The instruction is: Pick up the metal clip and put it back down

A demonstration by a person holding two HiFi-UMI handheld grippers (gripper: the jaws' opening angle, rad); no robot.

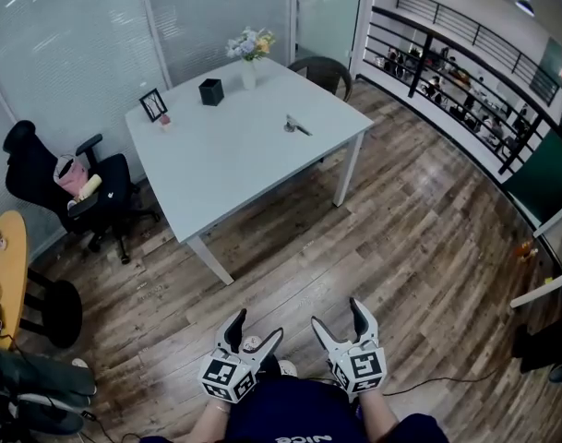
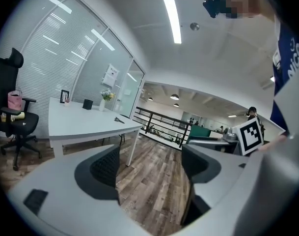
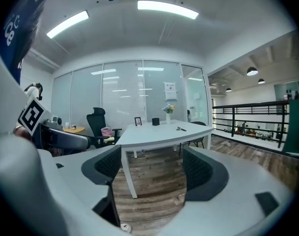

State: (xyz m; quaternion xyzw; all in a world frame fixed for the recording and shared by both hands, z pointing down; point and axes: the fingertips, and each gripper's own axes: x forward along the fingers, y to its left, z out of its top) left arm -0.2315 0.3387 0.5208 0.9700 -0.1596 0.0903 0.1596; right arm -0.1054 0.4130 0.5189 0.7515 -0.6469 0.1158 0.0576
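Note:
The metal clip [image 1: 295, 125] lies on the white table [image 1: 225, 164] near its right side, far ahead of me; it also shows small on the tabletop as the clip [image 2: 119, 119] and clip [image 3: 180, 128]. My left gripper [image 1: 257, 329] and right gripper [image 1: 338, 320] hang close to my body over the wood floor, well short of the table. Both stand open with nothing between their jaws. The left gripper [image 2: 148, 163] looks past the table's corner; the right gripper [image 3: 151, 167] faces the table's near leg.
On the table stand a flower vase [image 1: 249, 63], a black box [image 1: 211, 91] and a picture frame [image 1: 153, 104]. A black office chair [image 1: 73, 187] sits left of the table, another chair [image 1: 323, 70] behind it. A railing [image 1: 465, 63] runs along the right.

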